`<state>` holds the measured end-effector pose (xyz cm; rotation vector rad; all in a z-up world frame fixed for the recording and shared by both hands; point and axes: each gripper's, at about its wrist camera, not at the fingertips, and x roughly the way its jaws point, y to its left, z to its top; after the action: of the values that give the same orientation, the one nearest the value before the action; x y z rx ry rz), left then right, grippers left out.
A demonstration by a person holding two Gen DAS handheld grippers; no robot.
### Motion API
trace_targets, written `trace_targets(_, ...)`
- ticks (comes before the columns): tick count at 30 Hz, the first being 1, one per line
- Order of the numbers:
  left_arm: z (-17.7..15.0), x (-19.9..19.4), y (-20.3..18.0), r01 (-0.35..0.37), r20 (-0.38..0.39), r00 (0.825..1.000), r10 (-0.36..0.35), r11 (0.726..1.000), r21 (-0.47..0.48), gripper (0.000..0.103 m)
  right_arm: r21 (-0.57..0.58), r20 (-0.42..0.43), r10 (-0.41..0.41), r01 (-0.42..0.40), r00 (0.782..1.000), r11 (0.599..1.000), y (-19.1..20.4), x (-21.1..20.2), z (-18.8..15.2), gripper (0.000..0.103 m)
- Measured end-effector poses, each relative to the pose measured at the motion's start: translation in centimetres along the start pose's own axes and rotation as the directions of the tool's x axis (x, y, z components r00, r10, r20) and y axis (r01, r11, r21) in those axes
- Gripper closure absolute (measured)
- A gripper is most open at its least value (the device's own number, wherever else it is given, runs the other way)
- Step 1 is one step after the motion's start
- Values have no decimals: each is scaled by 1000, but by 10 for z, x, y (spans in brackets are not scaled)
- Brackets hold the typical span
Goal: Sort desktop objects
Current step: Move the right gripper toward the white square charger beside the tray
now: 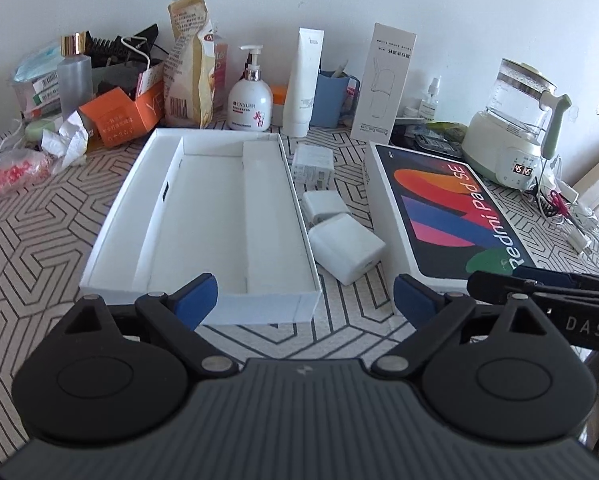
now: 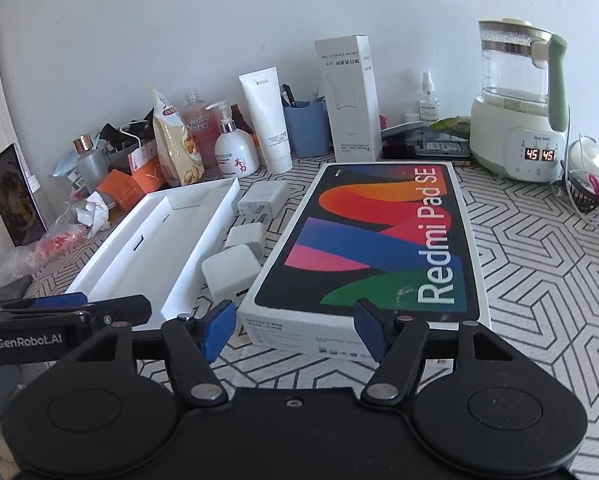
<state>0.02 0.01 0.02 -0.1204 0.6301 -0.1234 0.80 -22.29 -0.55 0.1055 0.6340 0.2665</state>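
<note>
Left wrist view first: I have the left gripper [image 1: 305, 298] spread wide with nothing between its blue fingers [image 1: 197, 300], hovering just short of the near end of the open white box tray [image 1: 111, 216]. That tray lies lengthwise away from me on the patterned tabletop [image 1: 39, 248]. Just to its right sit three white chargers: the nearest charger [image 1: 345, 248], a middle charger [image 1: 323, 206] touching it, and a far charger [image 1: 313, 166] a little apart. Right of them lies the Redmi Pad SE box lid [image 1: 439, 208].

From the right wrist camera, my right gripper [image 2: 295, 328] is also wide open and holds nothing, its fingers [image 2: 219, 324] flanking the near end of the box lid without touching it that I can tell. Beyond, against the wall, stand a pump bottle [image 2: 235, 148], a white tube [image 2: 267, 120], a tall white carton [image 2: 351, 100] and a kettle [image 2: 519, 100] reading 45.
</note>
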Motion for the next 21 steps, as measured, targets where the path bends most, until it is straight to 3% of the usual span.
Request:
trace_targets(11,14,5,26,-40,-10,999,39,998,-53,4,-245,-98,-112,85,989,966,31,53,26,31)
trace_targets(13,-5,14,18,-41,10,999,42,996,-77,2,-266,-125,-110,74,986,961,32,62,27,31)
trace_targets(21,-1,7,29,-41,56,997,45,997,-63,2,-329,-112,-135,92,984,940,39,72,20,30)
